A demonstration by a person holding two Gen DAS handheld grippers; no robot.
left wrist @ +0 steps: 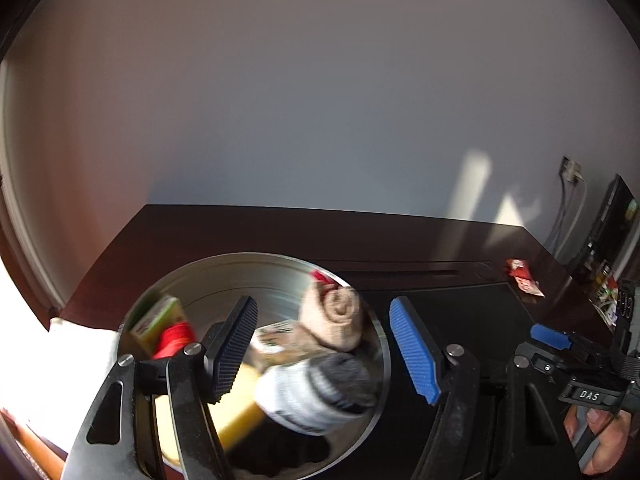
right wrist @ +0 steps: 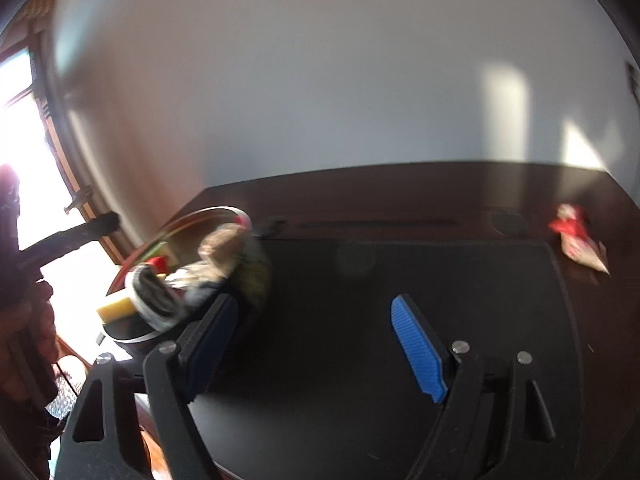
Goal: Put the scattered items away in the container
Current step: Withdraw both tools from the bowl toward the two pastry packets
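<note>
Overhead, both grippers' fingers [left wrist: 412, 344] gape empty above dark desk [left wrist: 280, 232]; white wall [left wrist: 320, 100] behind.

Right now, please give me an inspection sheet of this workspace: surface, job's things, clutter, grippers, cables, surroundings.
Surface: dark wooden table with a black mat.
Job's things: round metal container holds rolled beige sock, grey-white sock, green box and a yellow item; red-white packet lies outside on the table, far right.
Clutter: nothing seen.
Grippers: left gripper open above the container, empty; right gripper open over the mat, empty.
Cables: wall cable from a socket.
Surroundings: plain wall, bright window at left.
</note>
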